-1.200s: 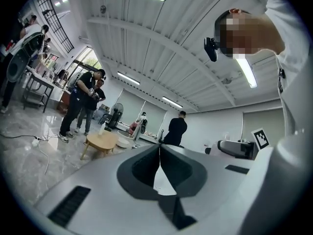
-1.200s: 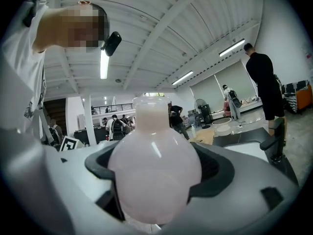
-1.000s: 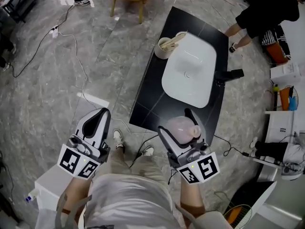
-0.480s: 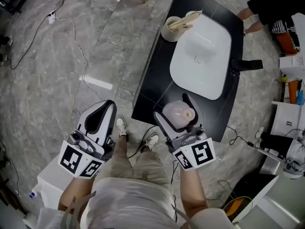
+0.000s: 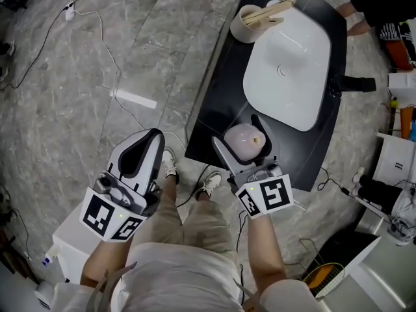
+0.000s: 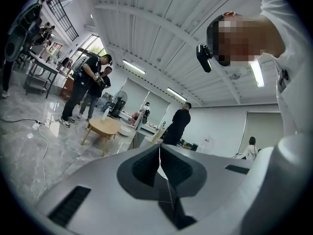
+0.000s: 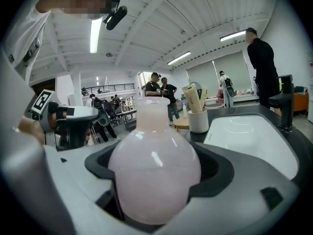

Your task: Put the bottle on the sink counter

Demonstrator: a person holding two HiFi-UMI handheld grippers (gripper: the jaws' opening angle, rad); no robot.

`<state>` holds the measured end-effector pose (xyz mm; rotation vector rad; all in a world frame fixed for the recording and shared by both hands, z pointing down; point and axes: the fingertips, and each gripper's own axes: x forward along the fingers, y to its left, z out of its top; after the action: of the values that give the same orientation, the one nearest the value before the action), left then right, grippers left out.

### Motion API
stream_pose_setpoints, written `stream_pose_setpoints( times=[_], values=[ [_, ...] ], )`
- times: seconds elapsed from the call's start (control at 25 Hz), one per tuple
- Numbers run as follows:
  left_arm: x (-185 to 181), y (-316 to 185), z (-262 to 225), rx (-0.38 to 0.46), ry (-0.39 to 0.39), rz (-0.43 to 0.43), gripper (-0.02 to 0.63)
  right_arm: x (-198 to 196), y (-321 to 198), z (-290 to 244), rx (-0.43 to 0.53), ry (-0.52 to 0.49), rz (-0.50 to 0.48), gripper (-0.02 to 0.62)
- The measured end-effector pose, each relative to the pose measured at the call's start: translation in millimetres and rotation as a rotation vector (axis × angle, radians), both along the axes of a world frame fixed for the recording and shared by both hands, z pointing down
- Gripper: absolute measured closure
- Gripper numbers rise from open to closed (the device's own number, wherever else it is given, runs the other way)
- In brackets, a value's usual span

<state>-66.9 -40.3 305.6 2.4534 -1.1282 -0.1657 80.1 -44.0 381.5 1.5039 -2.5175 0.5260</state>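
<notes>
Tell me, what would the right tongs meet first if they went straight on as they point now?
Probably the white cup of tools at the far end of the black counter. The right tongs, shut on the bottle, point along the counter beside the basin; depth is unclear.

My gear and clothes.
My left gripper (image 5: 146, 143) and right gripper (image 5: 238, 135): white shells, dark jaws, black-and-white marker cubes (image 5: 110, 218); I wear a pale top (image 5: 175, 272), perhaps khaki shorts (image 5: 195, 223), white shoes (image 5: 170, 164).

A white cup (image 5: 247, 25) holds wooden utensils (image 5: 268, 13), with a black faucet (image 5: 355, 83) and grey marble floor (image 5: 65, 109) nearby.
</notes>
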Motion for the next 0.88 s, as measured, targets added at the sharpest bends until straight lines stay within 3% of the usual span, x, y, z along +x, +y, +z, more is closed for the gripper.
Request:
stream_pose_setpoints(
  times=[0.88],
  values=[
    [-13.5, 2.4, 43.5, -0.050, 0.005, 0.001, 0.589, -11.0, -32.4, 61.6, -0.054, 0.105, -0.026, 0.172]
  ],
)
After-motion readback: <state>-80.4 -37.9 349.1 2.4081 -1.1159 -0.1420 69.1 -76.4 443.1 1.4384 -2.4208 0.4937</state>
